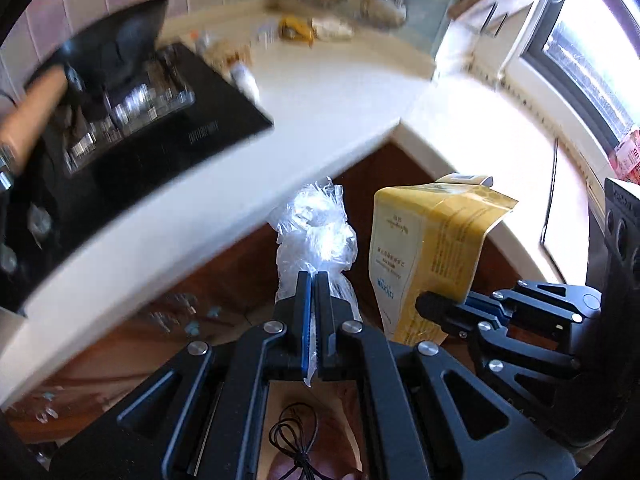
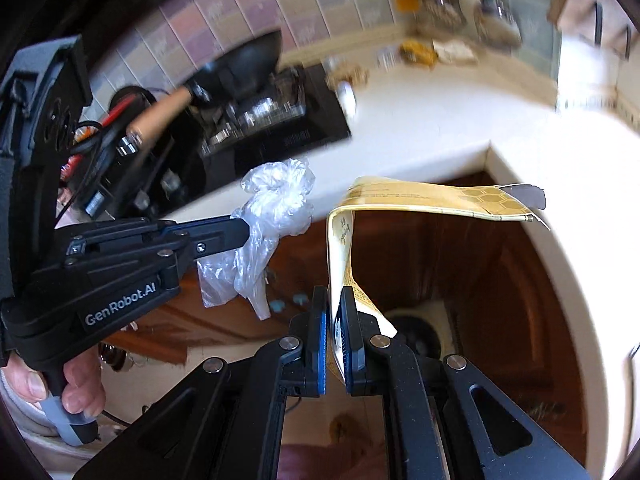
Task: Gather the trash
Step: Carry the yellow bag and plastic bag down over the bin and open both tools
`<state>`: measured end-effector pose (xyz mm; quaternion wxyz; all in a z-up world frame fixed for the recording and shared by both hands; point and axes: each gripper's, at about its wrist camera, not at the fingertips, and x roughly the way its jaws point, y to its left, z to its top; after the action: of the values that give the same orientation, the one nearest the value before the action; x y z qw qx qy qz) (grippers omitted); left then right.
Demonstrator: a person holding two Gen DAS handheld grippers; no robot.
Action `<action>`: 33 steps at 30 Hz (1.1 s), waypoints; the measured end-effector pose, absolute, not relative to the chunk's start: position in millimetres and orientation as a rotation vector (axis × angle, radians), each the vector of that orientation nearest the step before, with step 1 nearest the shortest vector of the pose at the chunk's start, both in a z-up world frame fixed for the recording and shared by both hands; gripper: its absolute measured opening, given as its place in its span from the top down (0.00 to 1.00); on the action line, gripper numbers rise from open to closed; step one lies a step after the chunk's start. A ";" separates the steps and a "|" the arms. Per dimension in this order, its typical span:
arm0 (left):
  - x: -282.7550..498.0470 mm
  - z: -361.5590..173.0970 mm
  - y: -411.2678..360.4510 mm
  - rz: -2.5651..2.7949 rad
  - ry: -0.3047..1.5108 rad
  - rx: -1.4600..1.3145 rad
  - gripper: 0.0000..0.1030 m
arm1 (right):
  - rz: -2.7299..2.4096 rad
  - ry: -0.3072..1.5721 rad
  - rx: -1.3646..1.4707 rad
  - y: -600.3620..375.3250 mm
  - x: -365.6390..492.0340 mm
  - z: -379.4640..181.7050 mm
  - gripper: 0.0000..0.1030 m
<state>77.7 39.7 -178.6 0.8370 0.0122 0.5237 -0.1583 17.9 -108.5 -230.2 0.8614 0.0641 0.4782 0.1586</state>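
Plastic wrap [image 1: 316, 228] clamped in left tool [image 1: 314, 280]; yellow pouch [image 2: 344, 240] clamped in right tool [image 2: 334, 300]; counter clutter blurred.

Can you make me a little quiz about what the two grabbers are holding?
1. True or false: the left gripper is shut on the crumpled clear plastic bag.
2. What does the right gripper pinch? A) a red cup B) the flat yellow paper packet C) a metal spoon
3. Fill in: both pieces of trash hang above the brown wooden ____, off the white countertop.

Key: 1 true; 2 B; 3 floor.
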 end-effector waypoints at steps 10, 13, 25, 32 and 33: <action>81.0 -319.8 44.0 -0.315 1.326 -0.082 1.00 | 0.296 1.233 0.161 -119.8 24.3 -368.6 0.94; 83.4 -384.4 40.4 -0.303 1.376 -0.094 1.00 | 0.305 1.316 0.159 -122.9 27.0 -430.3 0.94; 112.0 -600.7 11.1 -0.238 1.463 -0.147 1.00 | 0.345 1.495 0.107 -133.8 70.2 -667.7 0.94; 123.3 -669.4 17.2 -0.196 1.515 -0.160 0.38 | 0.353 1.526 0.130 -147.7 94.9 -739.0 0.53; 124.4 -673.8 19.8 -0.184 1.514 -0.165 0.38 | 0.338 1.508 0.127 -150.5 95.5 -743.0 0.43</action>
<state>124.4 19.8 -673.8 0.7201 -0.0747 0.6848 -0.0832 95.5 -150.5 -743.0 0.7141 0.0575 0.6807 0.1527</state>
